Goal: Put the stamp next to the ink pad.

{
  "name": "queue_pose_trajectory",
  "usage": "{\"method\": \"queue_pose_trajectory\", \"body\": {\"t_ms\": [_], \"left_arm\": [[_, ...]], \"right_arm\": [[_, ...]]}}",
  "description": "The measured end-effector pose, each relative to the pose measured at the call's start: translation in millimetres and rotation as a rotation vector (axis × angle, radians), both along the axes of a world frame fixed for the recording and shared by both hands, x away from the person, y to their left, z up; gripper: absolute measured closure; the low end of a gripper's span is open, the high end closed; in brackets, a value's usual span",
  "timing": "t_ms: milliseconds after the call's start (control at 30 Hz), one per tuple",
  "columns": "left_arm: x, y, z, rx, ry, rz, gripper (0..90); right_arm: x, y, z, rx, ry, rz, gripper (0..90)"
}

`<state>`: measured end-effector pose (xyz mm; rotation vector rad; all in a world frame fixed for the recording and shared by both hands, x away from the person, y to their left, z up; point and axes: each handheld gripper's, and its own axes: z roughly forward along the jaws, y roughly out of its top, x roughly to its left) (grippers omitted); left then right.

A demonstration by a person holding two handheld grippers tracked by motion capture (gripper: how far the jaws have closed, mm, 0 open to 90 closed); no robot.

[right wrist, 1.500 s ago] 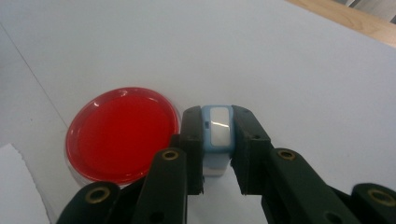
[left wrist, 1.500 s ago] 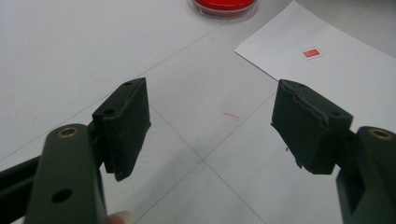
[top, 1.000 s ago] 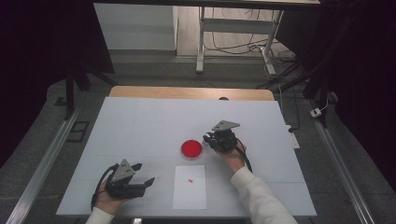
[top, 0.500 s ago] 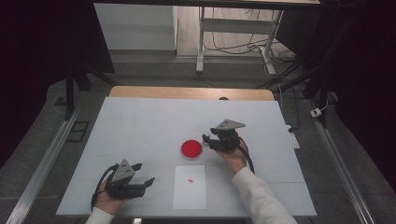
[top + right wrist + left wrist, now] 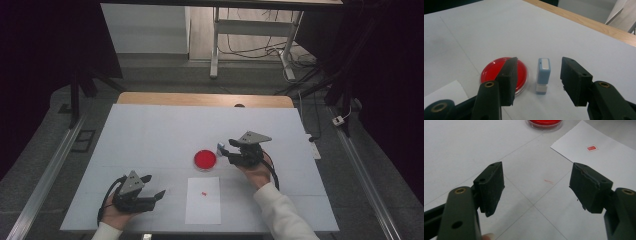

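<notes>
A small light-blue stamp (image 5: 543, 76) rests on the white table just right of a round red ink pad (image 5: 522, 72). My right gripper (image 5: 539, 59) is open: its jaws have just been opening and stand on either side of the stamp without touching it. In the high view the stamp (image 5: 220, 147) lies between the ink pad (image 5: 205, 159) and the right gripper (image 5: 229, 150). A white paper sheet (image 5: 203, 202) with a small red mark (image 5: 204, 193) lies nearer the person. My left gripper (image 5: 152, 186) rests at the front left, open and empty, pointing toward the paper (image 5: 604, 152). The left gripper (image 5: 537, 173) holds nothing.
The white table top (image 5: 150, 130) ends in a wooden strip (image 5: 200, 99) at the far edge. A faint red smear (image 5: 548, 181) marks the table ahead of the left jaws. Metal frame legs and cables (image 5: 250, 50) stand on the floor beyond.
The right gripper's jaws went from shut on the stamp to open, leaving the stamp on the table. The right hand drew back a little to the right. The left gripper stayed put.
</notes>
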<state>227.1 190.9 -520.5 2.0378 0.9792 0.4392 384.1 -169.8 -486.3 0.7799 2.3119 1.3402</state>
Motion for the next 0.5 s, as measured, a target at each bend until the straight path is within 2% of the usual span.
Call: {"method": "queue_pose_trajectory", "body": {"t_ms": [333,500], "left_arm": [[0.6,1.0,-0.5,0.001,-0.002,0.002,27.4],[0.9,0.6,-1.4,0.001,0.001,-0.003,27.4]], "right_arm": [[-11.9,-13.3,2.5,-0.009,0.006,0.003,46.6],[-24.7,-26.1,1.0,-0.027,0.005,-0.001,46.7]]}}
